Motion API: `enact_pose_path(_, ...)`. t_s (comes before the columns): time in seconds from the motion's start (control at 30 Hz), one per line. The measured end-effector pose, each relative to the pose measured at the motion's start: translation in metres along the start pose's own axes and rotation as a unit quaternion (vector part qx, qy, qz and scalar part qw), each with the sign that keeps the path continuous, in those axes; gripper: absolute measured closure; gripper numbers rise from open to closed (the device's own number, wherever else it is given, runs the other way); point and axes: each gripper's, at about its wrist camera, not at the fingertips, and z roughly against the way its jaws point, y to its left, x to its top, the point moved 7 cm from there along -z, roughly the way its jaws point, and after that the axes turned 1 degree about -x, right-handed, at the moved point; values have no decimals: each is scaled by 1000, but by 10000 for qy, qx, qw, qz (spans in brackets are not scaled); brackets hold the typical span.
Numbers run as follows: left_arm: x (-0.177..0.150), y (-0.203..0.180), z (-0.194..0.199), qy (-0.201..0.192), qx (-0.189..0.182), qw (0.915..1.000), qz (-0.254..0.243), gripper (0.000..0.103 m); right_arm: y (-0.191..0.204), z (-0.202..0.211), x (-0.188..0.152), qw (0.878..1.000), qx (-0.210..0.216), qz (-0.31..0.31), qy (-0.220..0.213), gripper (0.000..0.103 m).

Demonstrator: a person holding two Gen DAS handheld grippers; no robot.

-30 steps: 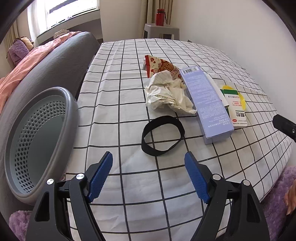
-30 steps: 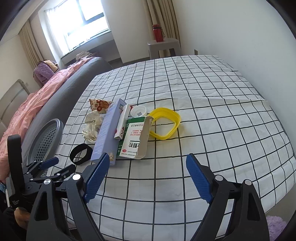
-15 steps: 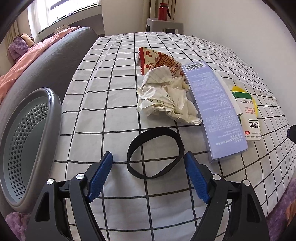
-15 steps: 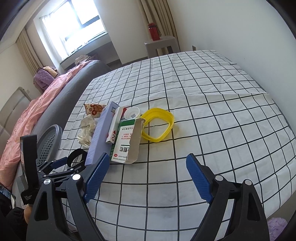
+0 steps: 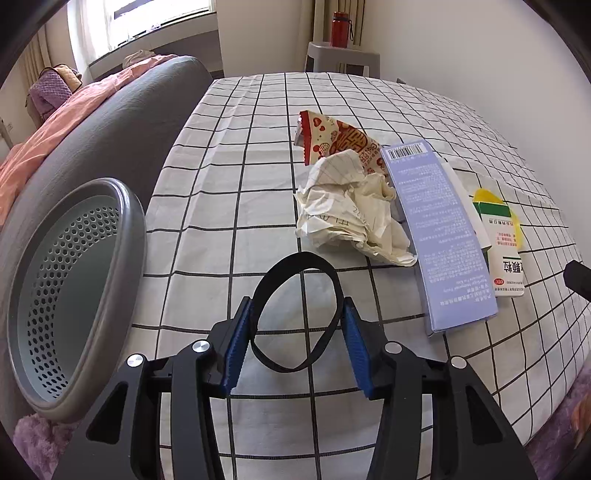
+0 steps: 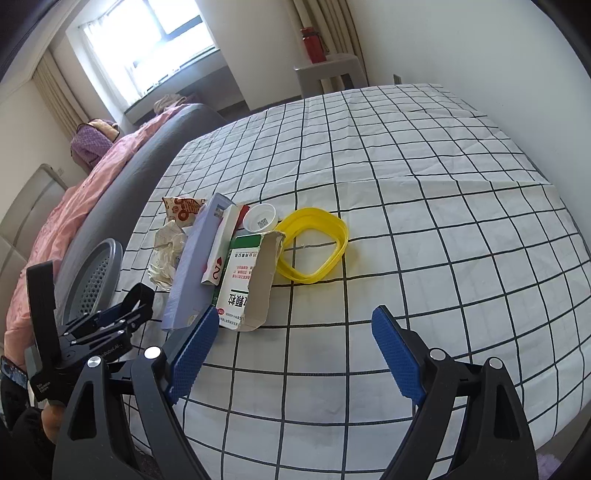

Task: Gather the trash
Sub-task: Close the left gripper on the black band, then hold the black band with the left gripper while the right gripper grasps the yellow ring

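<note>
A black band ring [image 5: 295, 314] lies on the checked cloth, and my left gripper [image 5: 295, 350] has closed its blue pads against the ring's two sides, squeezing it. Beyond it lie crumpled paper [image 5: 351, 218], a red-and-white wrapper [image 5: 336, 142], a long lilac box [image 5: 436, 229] and a green-and-white medicine carton [image 5: 502, 251]. My right gripper [image 6: 291, 354] is open and empty, low over the cloth in front of the carton [image 6: 247, 284]. A yellow plastic ring [image 6: 314, 247] and a small white cap [image 6: 260, 218] lie behind the carton. The left gripper [image 6: 122, 317] also shows in the right wrist view.
A grey perforated bin [image 5: 66, 295] stands tilted off the table's left edge, against a grey sofa [image 5: 110, 122] with a pink blanket. A white wall runs along the right side. A red bottle [image 5: 340, 24] stands on a stool at the far end.
My left gripper moved forward over the black band and its jaws narrowed onto the band's sides. My right gripper moved slightly nearer the carton and stayed open.
</note>
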Motion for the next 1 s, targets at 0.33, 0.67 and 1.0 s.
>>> enact_pose_path(0.33, 13, 7, 29, -285, 44, 9994, 168, 56, -1, -26, 22, 9911, -117, 1256, 420, 16)
enact_pose_path(0.67, 16, 1, 33, -316, 19, 9994, 134, 56, -14, -61, 24, 9817, -177, 1731, 779, 11)
enact_pose_path(1.0, 15, -2, 30, -268, -9, 9995, 143, 56, -12, -83, 28, 9752, -315, 2022, 846, 11)
